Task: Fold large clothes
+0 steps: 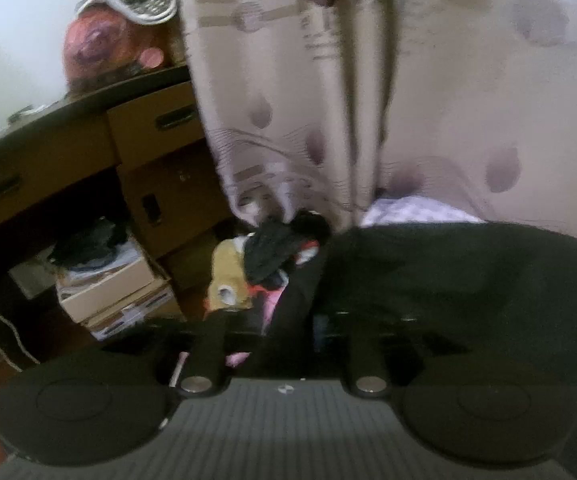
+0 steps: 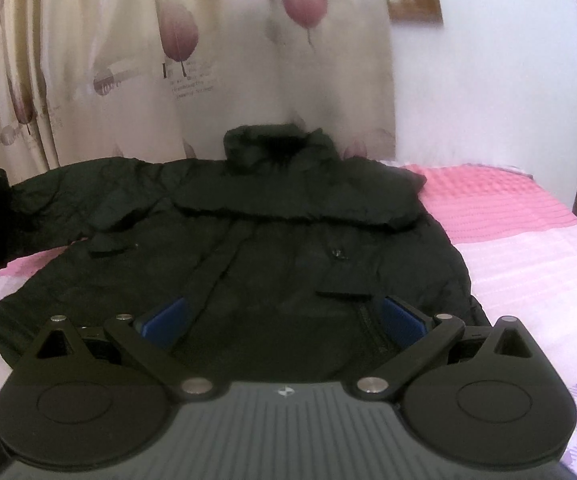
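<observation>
Nearest in the right wrist view, the right gripper (image 2: 284, 316) sits low over the near hem of the black jacket (image 2: 248, 240), its jaws spread wide, blue pads (image 2: 166, 320) on either side, nothing pinched between them. The fabric lies directly under and ahead of it.

Further out, the jacket is spread flat on the pink bed (image 2: 528, 248), front side up, its long axis running from the hem at the gripper away to the collar (image 2: 276, 148) at the far end by the curtain (image 2: 128, 80). 1 sleeve (image 2: 80, 196) stretches out to the left; the right sleeve looks already laid across the chest.

Over in the left wrist view, blurred, the left gripper (image 1: 288, 332) is partly open. Dark cloth hangs over the right-hand finger (image 1: 364, 352), but I cannot tell whether it has hold of anything. It is at the jacket's left edge, with the black fabric to its right and a desk (image 1: 68, 112) and boxes (image 1: 120, 296) beyond on the left.

My read: the outstretched left sleeve is next, and the left gripper is the nearer one to it.
</observation>
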### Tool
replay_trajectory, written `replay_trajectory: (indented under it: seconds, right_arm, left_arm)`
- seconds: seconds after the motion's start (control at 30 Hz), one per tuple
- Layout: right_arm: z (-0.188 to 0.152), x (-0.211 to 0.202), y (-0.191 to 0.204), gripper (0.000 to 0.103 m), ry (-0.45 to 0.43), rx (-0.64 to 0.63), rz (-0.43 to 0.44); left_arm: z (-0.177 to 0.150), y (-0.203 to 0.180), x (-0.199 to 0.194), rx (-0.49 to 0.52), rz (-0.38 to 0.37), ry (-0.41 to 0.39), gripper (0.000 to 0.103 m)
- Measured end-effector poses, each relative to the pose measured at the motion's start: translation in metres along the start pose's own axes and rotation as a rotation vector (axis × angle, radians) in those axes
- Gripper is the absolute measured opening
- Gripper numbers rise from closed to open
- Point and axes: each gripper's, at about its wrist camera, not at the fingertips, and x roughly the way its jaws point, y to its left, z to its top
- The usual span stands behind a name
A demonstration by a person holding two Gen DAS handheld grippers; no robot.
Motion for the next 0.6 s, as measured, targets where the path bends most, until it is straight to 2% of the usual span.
replay_trajectory:
  seconds: [0.03, 0.1, 0.13, 0.2, 0.27, 0.33, 0.4, 0.47, 0.53, 0.6]
  right_arm:
    - [0.001, 0.002, 0.001, 0.103, 0.004, -0.003, -0.001]
    - [0.001, 0.004, 0.003, 0.103, 0.011, -0.009, -0.001]
    - [0.001, 0.006, 0.004, 0.103, 0.016, -0.011, -0.001]
    - [0.001, 0.009, 0.005, 0.103, 0.022, -0.014, 0.004]
    - [0.003, 0.013, 0.007, 0.103, 0.022, -0.03, 0.008]
    - [0.012, 0.019, 0.011, 0.103, 0.011, -0.065, 0.011]
    - [0.027, 0.028, 0.017, 0.103, -0.03, -0.109, 0.032]
    - [0.044, 0.046, 0.027, 0.103, -0.076, -0.189, 0.051]
    - [0.058, 0.073, 0.039, 0.103, -0.112, -0.28, 0.054]
    - [0.073, 0.113, 0.053, 0.103, -0.109, -0.364, 0.042]
  left_arm:
    - [-0.002, 0.002, 0.006, -0.016, 0.028, -0.01, 0.052]
    - [-0.002, 0.009, 0.018, -0.055, 0.055, -0.033, 0.083]
    - [-0.002, 0.014, 0.019, -0.075, 0.063, -0.047, 0.089]
    - [-0.006, 0.02, 0.018, -0.09, 0.052, -0.084, 0.092]
    - [-0.013, 0.024, 0.01, -0.063, -0.011, -0.094, 0.092]
    - [-0.029, 0.026, -0.008, 0.004, -0.125, -0.102, 0.093]
    - [-0.053, 0.027, -0.026, 0.094, -0.222, -0.118, 0.098]
    - [-0.08, 0.027, -0.043, 0.169, -0.323, -0.113, 0.098]
    - [-0.108, 0.027, -0.055, 0.223, -0.427, -0.083, 0.098]
    - [-0.132, 0.028, -0.061, 0.257, -0.502, -0.037, 0.098]
